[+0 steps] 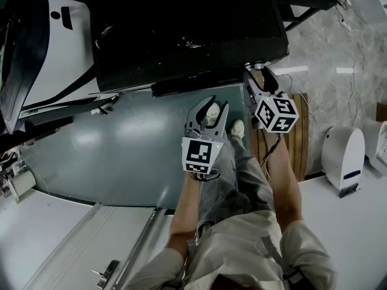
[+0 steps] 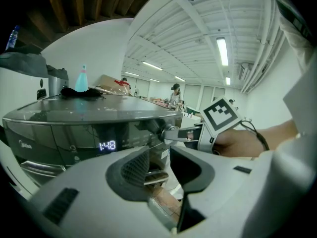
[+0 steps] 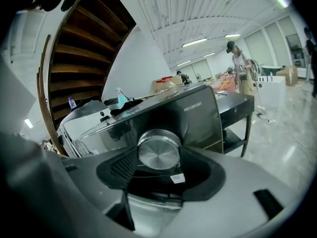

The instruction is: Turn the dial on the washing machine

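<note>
Mid-step here I think: my right gripper [image 3: 157,158] is clamped around the silver dial [image 3: 158,151], which sits on the front panel of the washing machine [image 2: 89,118] near its right end, so the next move looks like a clean wrist roll without slipping off. My left gripper [image 1: 208,109] hangs nearby with jaws apart, holding nothing. There's a teal bottle [image 2: 81,79] on top, but I can't see what's inside.

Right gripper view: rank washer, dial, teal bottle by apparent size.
1. washer
2. dial
3. teal bottle
The teal bottle stands farther from the camera, so only its apparent size is smallest.
</note>
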A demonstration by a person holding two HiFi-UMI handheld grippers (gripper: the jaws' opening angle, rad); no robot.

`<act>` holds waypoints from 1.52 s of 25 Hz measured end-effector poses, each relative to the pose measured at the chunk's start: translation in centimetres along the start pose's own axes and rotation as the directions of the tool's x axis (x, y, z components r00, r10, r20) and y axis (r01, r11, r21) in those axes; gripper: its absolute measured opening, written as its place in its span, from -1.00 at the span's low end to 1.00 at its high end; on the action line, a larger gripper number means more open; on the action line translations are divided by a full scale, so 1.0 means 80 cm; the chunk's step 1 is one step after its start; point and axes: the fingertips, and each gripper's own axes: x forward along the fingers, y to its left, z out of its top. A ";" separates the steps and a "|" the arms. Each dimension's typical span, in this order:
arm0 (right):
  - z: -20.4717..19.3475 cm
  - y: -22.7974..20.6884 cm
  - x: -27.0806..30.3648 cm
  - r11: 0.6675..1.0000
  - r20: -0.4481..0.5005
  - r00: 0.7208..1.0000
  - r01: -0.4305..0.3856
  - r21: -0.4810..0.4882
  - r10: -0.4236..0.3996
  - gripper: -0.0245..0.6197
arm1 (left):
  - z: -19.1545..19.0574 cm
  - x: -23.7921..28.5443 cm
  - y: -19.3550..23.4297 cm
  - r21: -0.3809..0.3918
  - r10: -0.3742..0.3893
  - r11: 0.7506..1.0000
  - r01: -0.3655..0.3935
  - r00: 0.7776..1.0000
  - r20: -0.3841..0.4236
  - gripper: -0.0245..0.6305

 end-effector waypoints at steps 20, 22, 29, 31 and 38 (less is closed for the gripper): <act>0.000 -0.004 0.000 0.972 0.027 0.996 -0.089 0.219 0.085 -0.09 | 0.001 0.004 -0.002 -0.001 -0.005 1.000 0.005 1.000 -0.004 -0.51; 0.000 -0.004 0.000 0.966 0.031 0.995 -0.098 0.240 0.093 -0.09 | 0.002 0.004 -0.002 -0.001 -0.006 1.000 0.006 1.000 -0.004 -0.51; 0.000 -0.005 0.001 0.944 0.040 0.992 -0.127 0.303 0.121 -0.09 | 0.003 0.005 -0.003 -0.001 -0.008 1.000 0.008 1.000 -0.004 -0.51; 0.001 -0.005 0.001 0.938 0.043 0.991 -0.135 0.319 0.128 -0.09 | 0.003 0.006 -0.003 -0.001 -0.009 1.000 0.009 1.000 -0.005 -0.51; 0.000 -0.006 0.001 0.915 0.056 0.987 -0.160 0.370 0.150 -0.09 | 0.001 0.007 -0.004 0.001 -0.011 1.000 0.011 1.000 -0.008 -0.51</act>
